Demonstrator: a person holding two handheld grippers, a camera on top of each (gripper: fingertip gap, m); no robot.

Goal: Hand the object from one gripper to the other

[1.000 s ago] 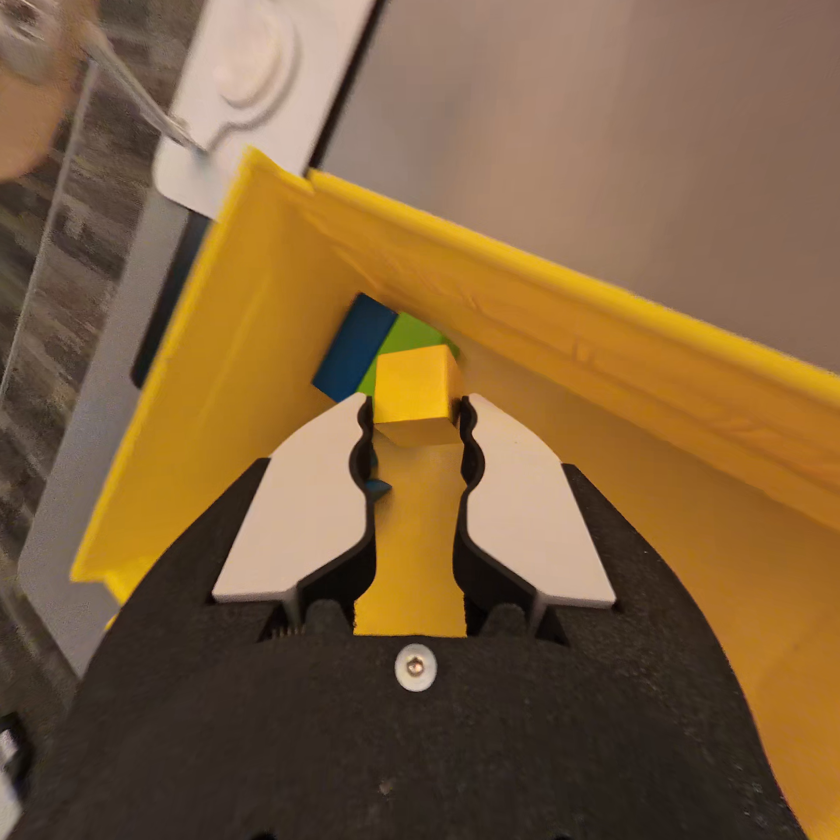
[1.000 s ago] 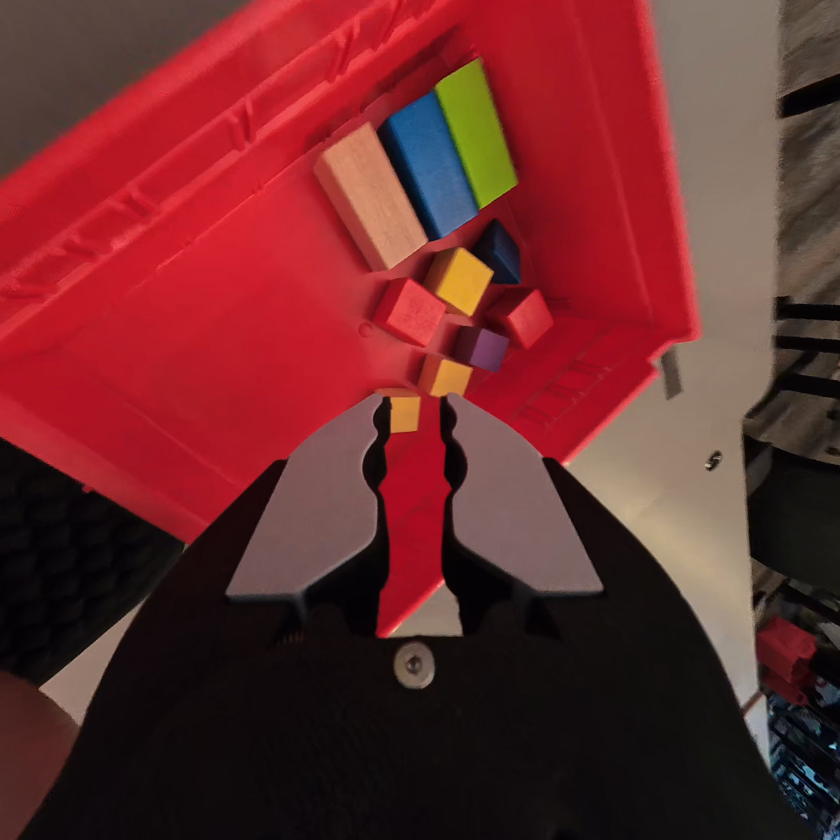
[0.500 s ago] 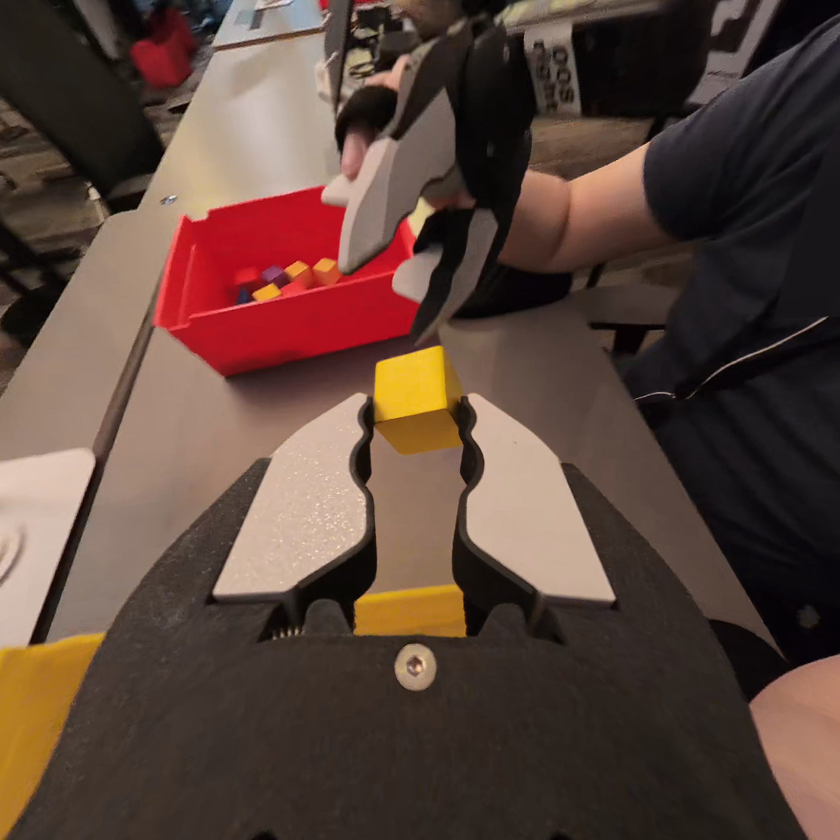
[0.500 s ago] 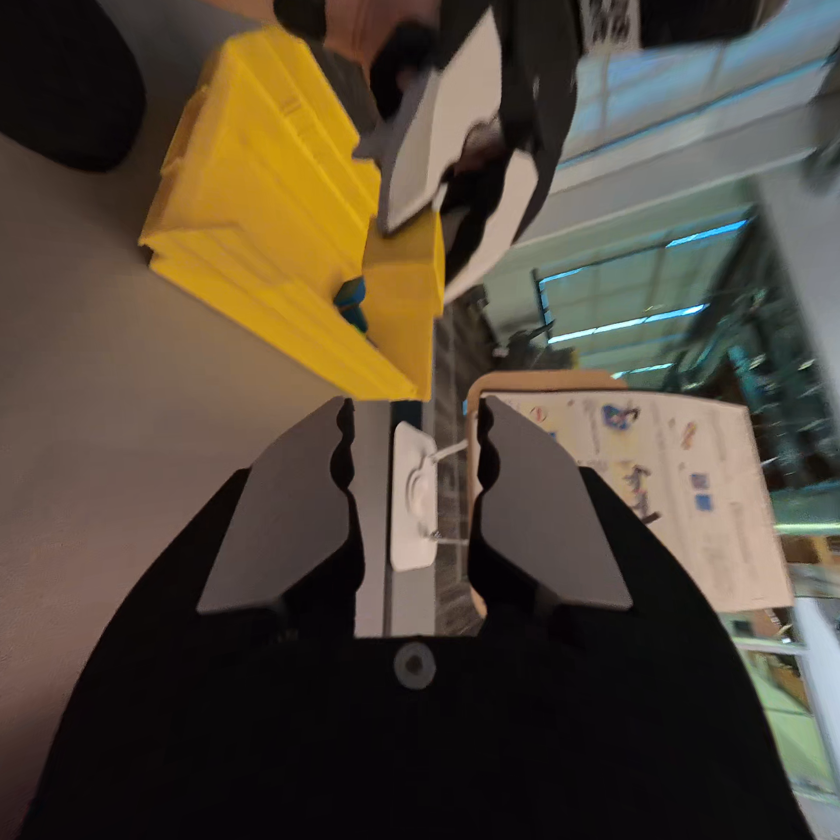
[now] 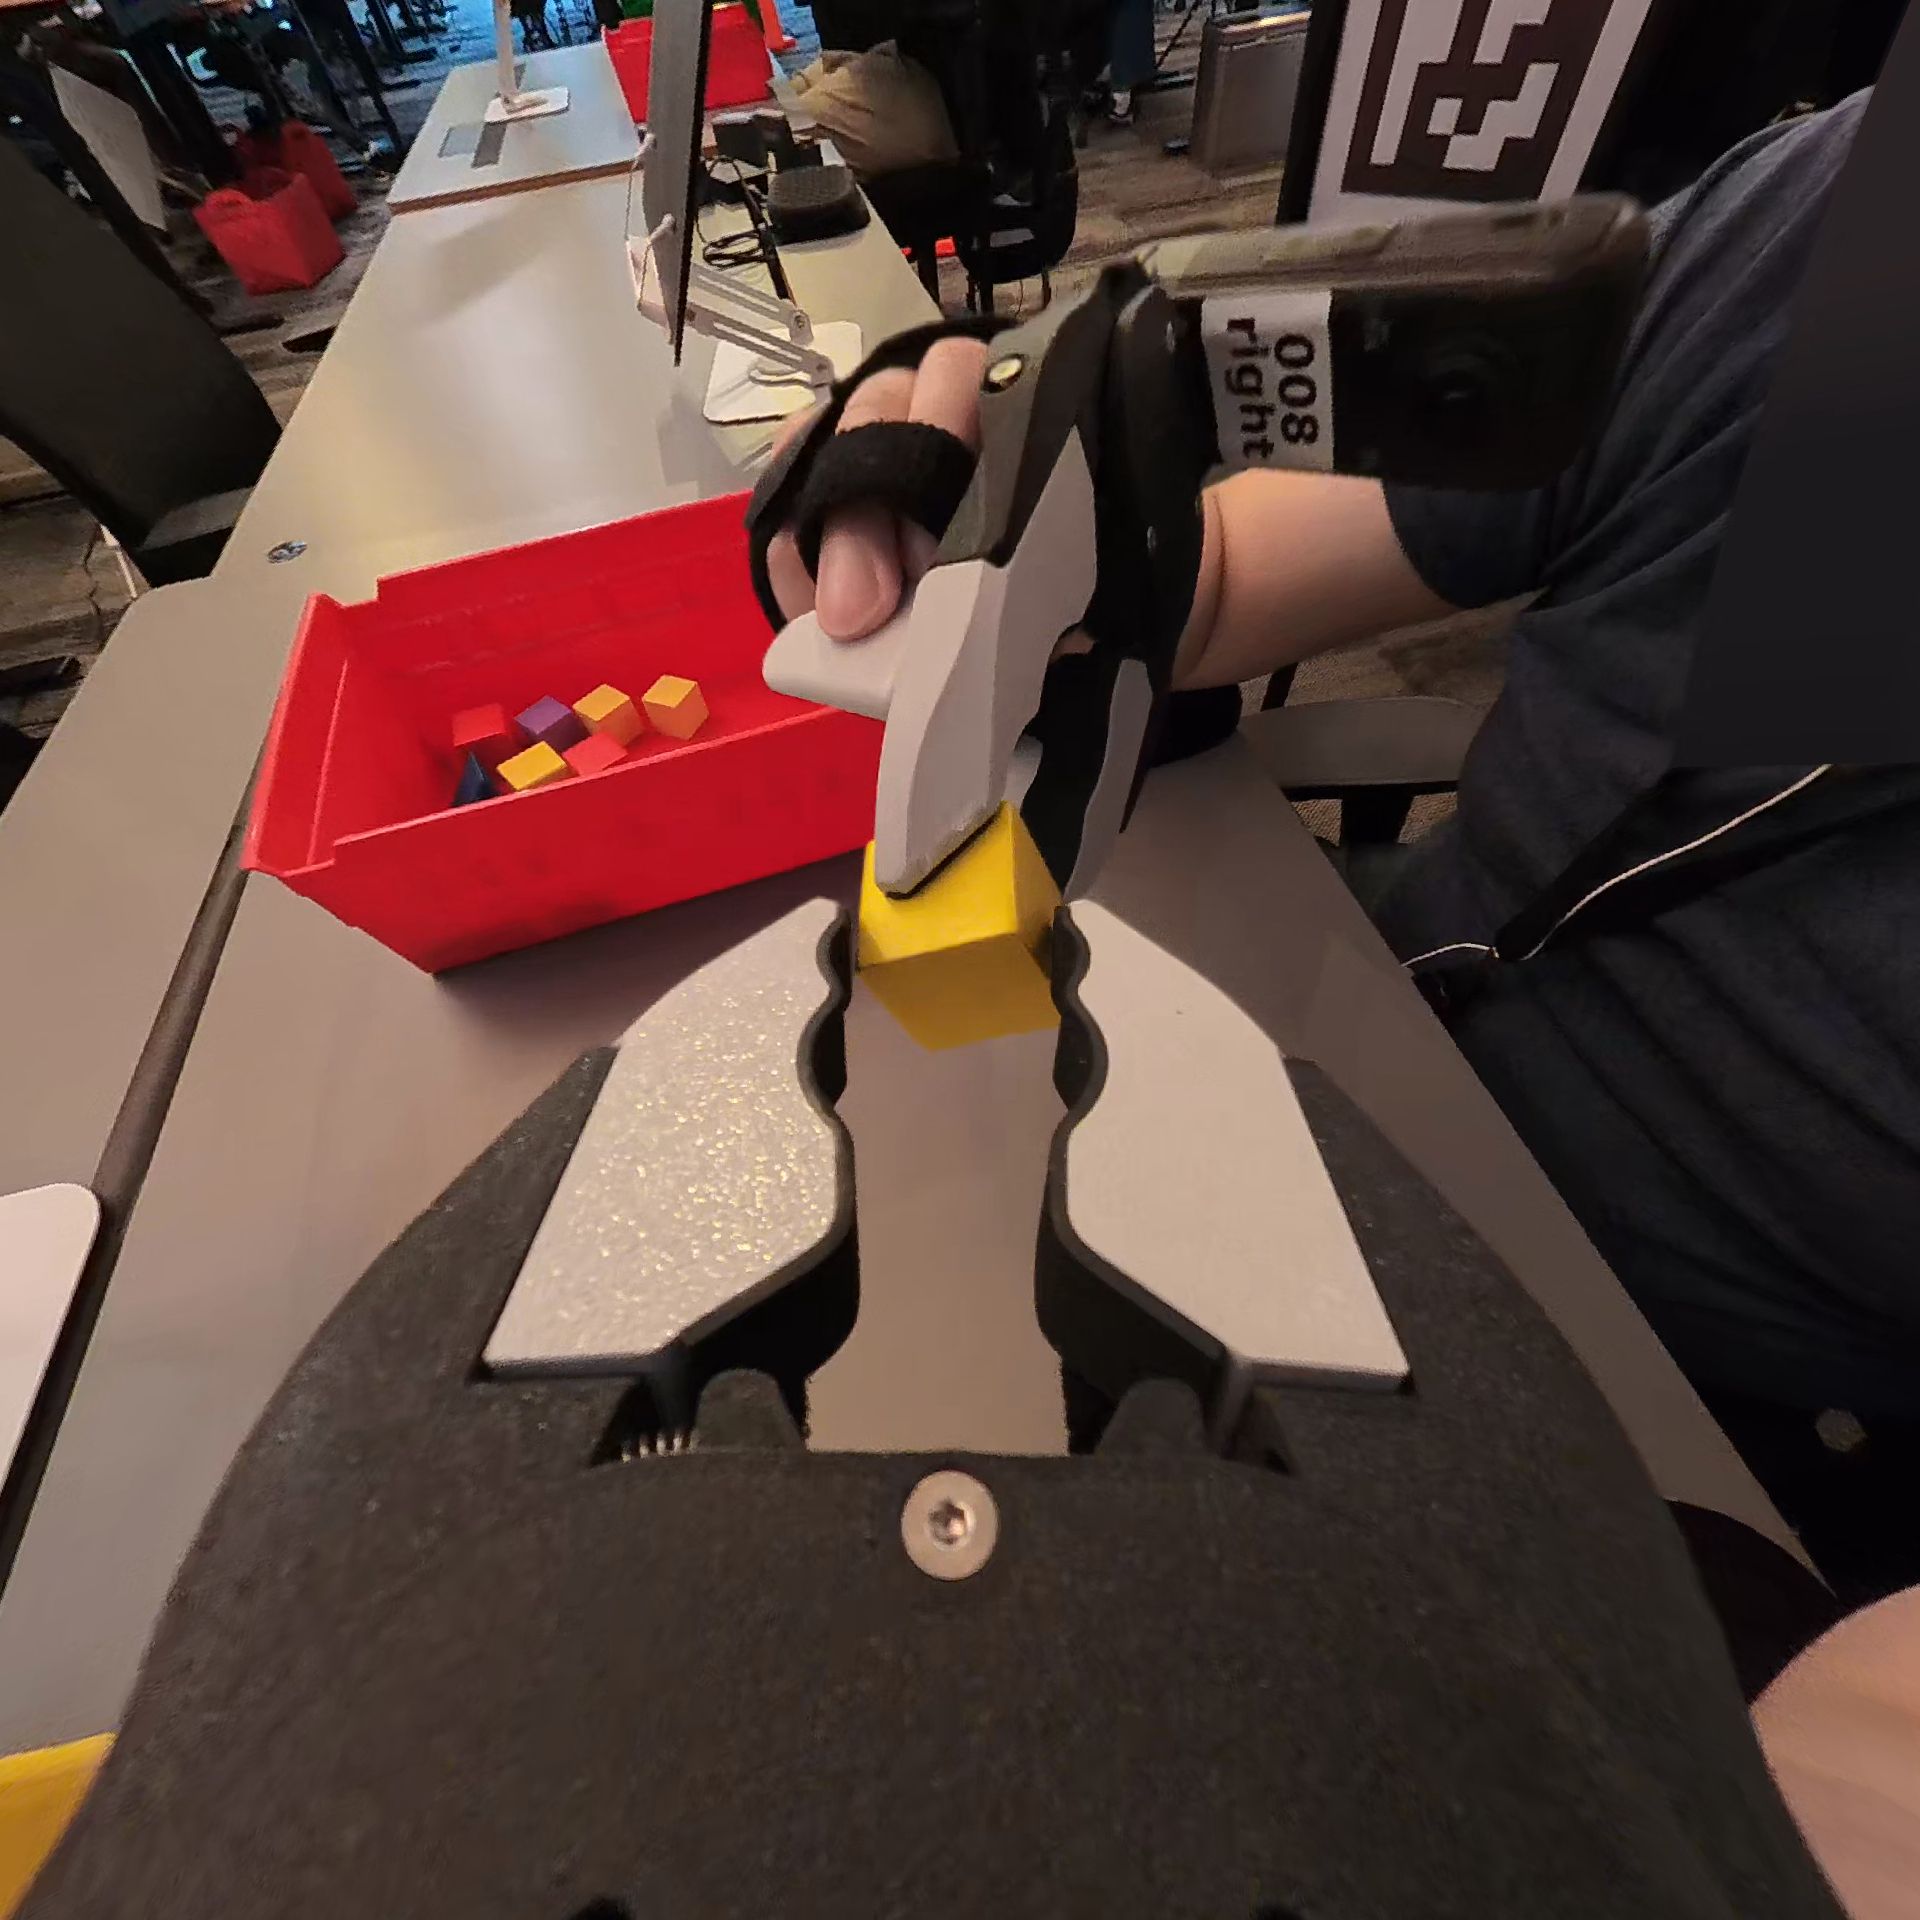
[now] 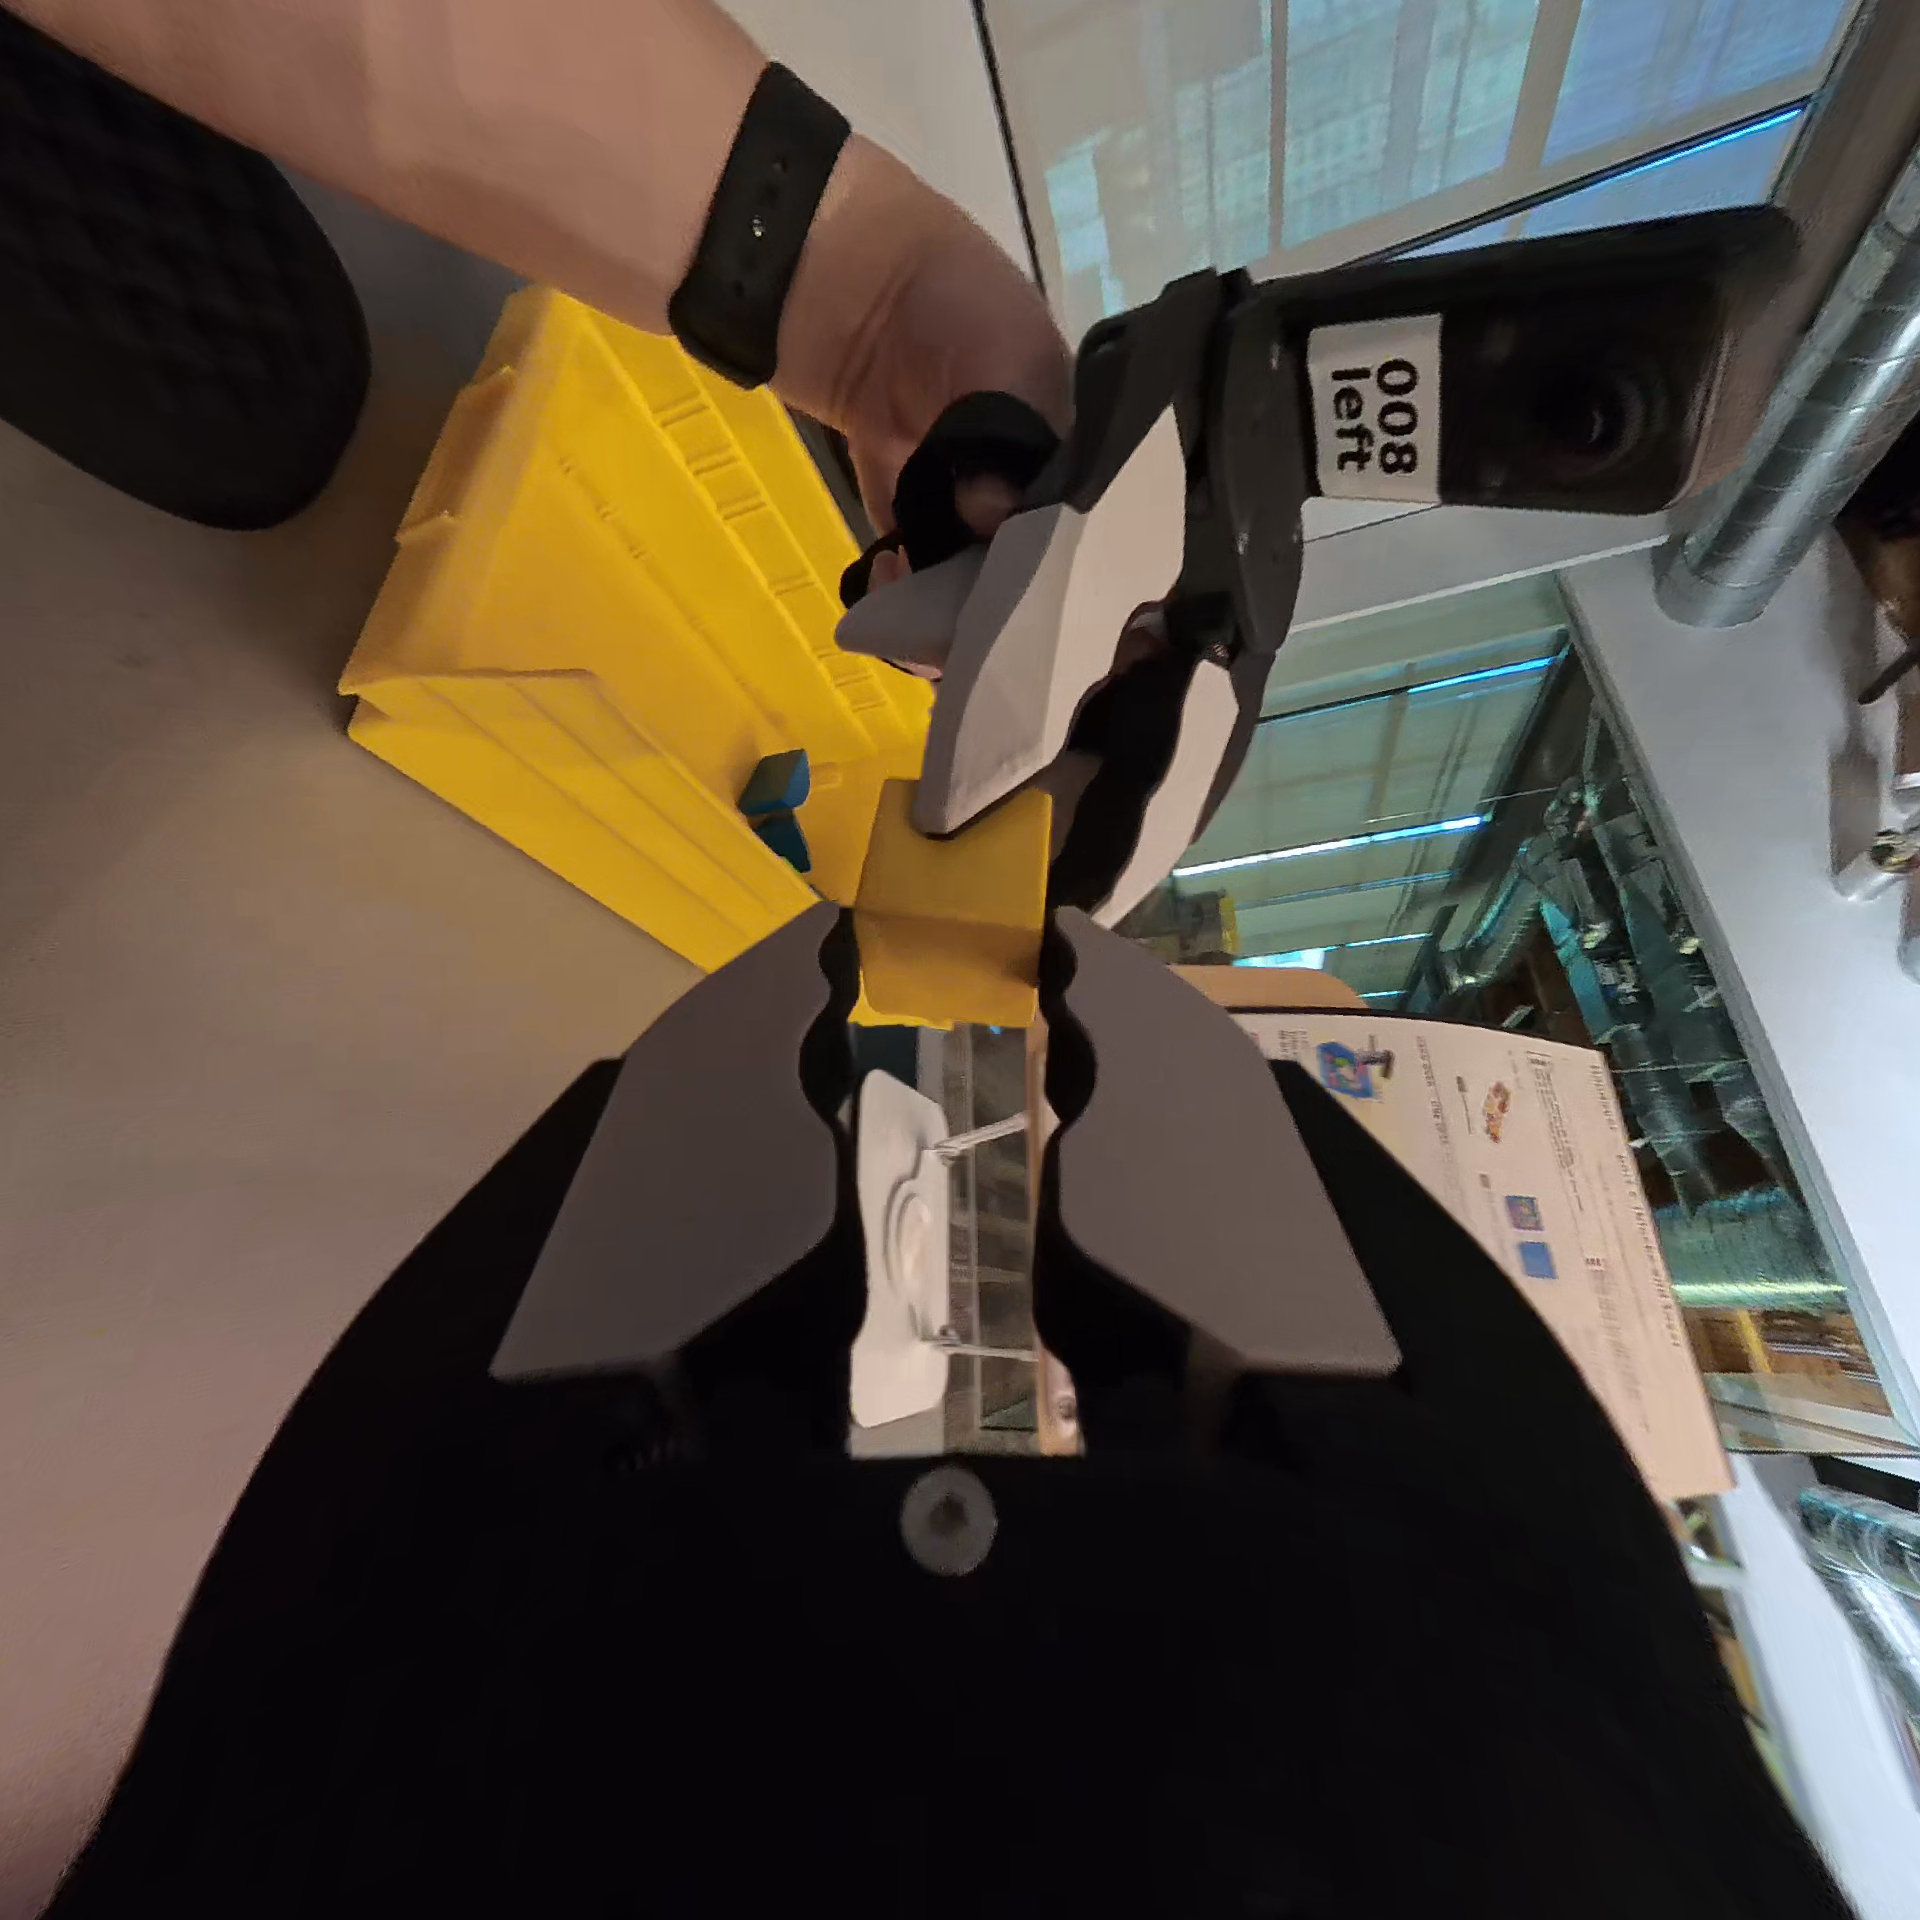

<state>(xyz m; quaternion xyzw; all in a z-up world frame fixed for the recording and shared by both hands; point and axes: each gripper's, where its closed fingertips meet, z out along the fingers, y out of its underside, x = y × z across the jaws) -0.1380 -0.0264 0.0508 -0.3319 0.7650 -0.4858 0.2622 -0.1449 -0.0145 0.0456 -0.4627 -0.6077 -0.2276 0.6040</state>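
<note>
Yellow cube point(image 5: 961, 961) sits pinched between both sets of tips, left gripper point(image 5: 954, 961) squeezing its sides while right gripper point(image 6: 945, 961) clamps it crosswise from above, so 2 grips overlap.

The cube point(image 5: 961, 961) sits above the counter point(image 5: 436, 1060), between the tips of the left tongs point(image 5: 954, 935), with the right tongs point(image 5: 987, 852) reaching down onto it from above. Beyond the cube and to its left, a bin point(image 5: 582, 862) stands on the counter, small blocks point(image 5: 582, 727) lying inside. In the right wrist view, another bin point(image 6: 582, 665) lies behind the cube.
</note>
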